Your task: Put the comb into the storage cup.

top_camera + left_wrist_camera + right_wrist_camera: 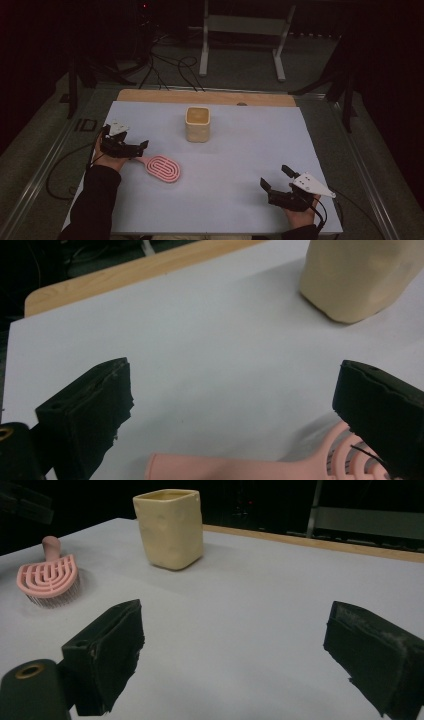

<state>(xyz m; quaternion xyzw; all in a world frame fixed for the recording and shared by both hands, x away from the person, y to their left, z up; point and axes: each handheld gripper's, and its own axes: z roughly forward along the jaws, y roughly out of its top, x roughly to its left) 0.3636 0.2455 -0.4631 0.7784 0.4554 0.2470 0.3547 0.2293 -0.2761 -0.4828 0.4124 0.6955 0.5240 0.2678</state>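
Currently, the left gripper (136, 149) is spread wide open around the handle of the pink hairbrush (163, 168), which lies flat on the white table cover (240, 150). The right gripper (275, 177) is also open and holds nothing, well apart from the brush.

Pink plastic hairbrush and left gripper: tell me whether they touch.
Apart. The left gripper view shows the left gripper open, its jaws either side of the pink plastic hairbrush handle, with white table sheet visible between handle and the left-hand jaw.

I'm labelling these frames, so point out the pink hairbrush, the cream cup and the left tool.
pink hairbrush (164, 168), high view, on its oval head.
cream cup (171, 530), right gripper view, on its front wall.
left tool (141, 148), high view, between its open fingertips.
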